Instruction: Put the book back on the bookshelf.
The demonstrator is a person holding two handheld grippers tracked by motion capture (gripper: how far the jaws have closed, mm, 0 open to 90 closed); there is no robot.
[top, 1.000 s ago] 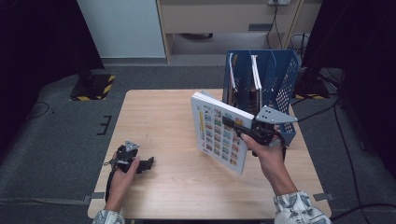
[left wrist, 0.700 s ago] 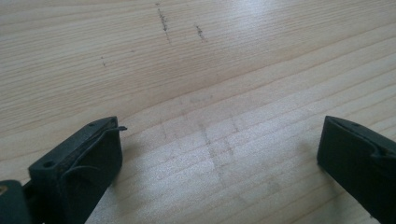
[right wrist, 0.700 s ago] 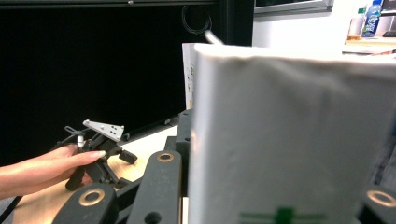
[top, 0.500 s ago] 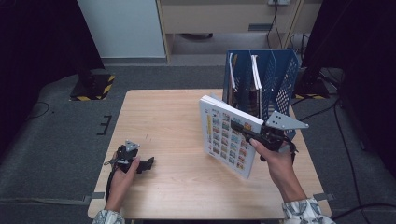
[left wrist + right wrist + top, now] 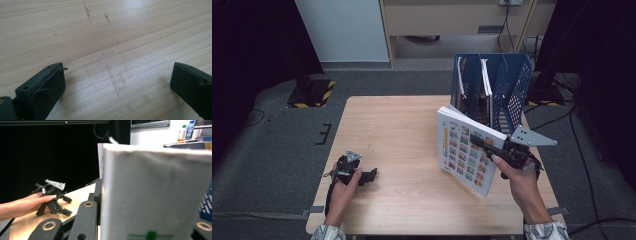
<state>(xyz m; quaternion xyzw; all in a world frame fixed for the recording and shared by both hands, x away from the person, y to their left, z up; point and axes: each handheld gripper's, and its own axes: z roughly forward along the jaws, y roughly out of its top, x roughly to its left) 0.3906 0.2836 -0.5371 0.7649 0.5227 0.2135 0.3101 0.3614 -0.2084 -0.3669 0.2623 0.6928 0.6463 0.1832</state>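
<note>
While my right gripper [image 5: 484, 144] clamped the book [image 5: 467, 150] by its upper right edge, the book hung tilted above the right half of the table [image 5: 402, 130], picture-grid cover facing left & toward me, lower corner near the tabletop; couldn't tell if it touched. In the right gripper view the book's [image 5: 155, 195] pale back cover sat right up against the lens, w/ the black jaw pressed flat on its left side, so jaws were closed on the book.

Just behind the book, at the far right of the table, stood the blue mesh file rack [image 5: 507, 85], upright, w/ a couple of thin books or folders already standing in its slots. The book's top edge was near the rack's near side, apart from it.

My right hand [image 5: 519, 182] came in from the near right edge, grey plate on top of the gripper pointing right.

On the near left of the table my left gripper [image 5: 373, 175] lay low on the wood under my left hand [image 5: 343, 187], well apart from the book. Its jaws stood wide open w/ nothing but bare wood grain betw. them. The right gripper view also caught that left gripper [image 5: 67, 205] farther off, on the table's left side.
</note>
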